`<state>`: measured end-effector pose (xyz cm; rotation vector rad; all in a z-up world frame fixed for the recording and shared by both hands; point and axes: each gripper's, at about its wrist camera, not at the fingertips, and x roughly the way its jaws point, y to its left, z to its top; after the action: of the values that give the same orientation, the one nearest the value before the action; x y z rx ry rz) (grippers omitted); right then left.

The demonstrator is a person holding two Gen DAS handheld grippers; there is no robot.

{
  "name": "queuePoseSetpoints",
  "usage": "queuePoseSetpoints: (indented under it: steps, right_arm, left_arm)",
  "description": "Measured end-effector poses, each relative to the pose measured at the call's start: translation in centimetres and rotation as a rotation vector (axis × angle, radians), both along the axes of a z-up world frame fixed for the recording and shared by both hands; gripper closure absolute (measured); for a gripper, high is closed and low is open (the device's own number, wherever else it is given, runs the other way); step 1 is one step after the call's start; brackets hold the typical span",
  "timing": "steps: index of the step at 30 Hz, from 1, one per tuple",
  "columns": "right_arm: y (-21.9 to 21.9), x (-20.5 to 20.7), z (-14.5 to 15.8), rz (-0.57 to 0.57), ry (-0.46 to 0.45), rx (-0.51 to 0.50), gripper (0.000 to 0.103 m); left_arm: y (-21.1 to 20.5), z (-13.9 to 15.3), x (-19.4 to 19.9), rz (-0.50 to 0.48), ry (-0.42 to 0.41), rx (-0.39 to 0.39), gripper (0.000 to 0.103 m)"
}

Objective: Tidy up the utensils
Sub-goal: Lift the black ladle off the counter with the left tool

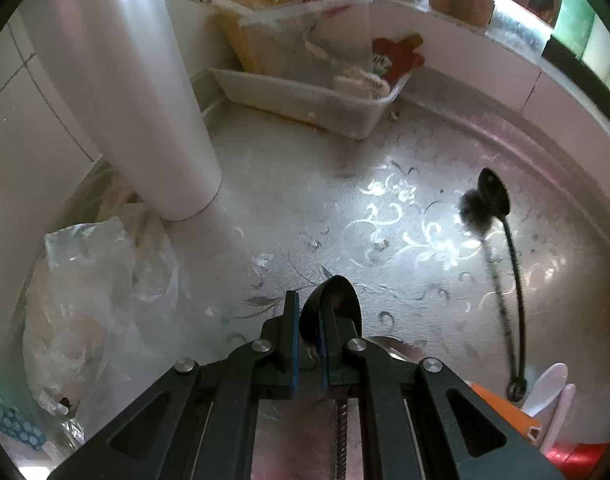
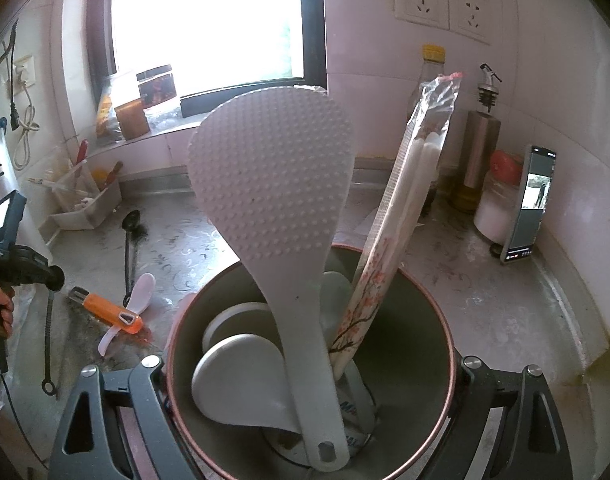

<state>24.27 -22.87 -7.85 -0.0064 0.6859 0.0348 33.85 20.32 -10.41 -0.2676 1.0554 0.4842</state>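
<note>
My left gripper (image 1: 308, 316) is shut on a black spoon (image 1: 332, 305), its bowl sticking up between the fingers above the counter. A second black spoon (image 1: 495, 196) with a long handle lies on the counter to the right; it also shows in the right wrist view (image 2: 130, 221). My right gripper is shut around a round utensil holder (image 2: 445, 328) with a reddish rim. Inside it stand a white rice paddle (image 2: 271, 184), other white paddles (image 2: 233, 380) and a wrapped chopstick pack (image 2: 405, 208). An orange peeler (image 2: 107, 312) and a white spoon (image 2: 139, 288) lie on the counter.
A white pipe (image 1: 121, 80) rises at the left by crumpled plastic bags (image 1: 97, 300). A clear plastic bin (image 1: 305, 96) of items sits at the back. Oil bottles (image 2: 431, 80), a jar (image 2: 499, 208) and a propped phone (image 2: 531, 204) stand at the right wall. Jars sit on the windowsill (image 2: 157, 88).
</note>
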Motion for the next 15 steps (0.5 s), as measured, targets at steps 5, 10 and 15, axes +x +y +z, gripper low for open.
queuePoseSetpoints:
  steps: [5,10,15]
  right_arm:
    - [0.1,0.0,0.0,-0.001,-0.003,0.000,0.011]
    - [0.1,-0.1,0.1,-0.001,-0.004,0.004,0.011]
    - [0.1,-0.1,0.1,-0.001,-0.006,0.003,0.011]
  left_arm:
    - [-0.9,3.4,-1.6,-0.020,-0.121,-0.032,0.095]
    - [-2.8,7.3,-3.4,-0.069,-0.239,-0.020,0.096]
    - [-4.8,10.3,-5.4,-0.124,-0.334,-0.004,0.096]
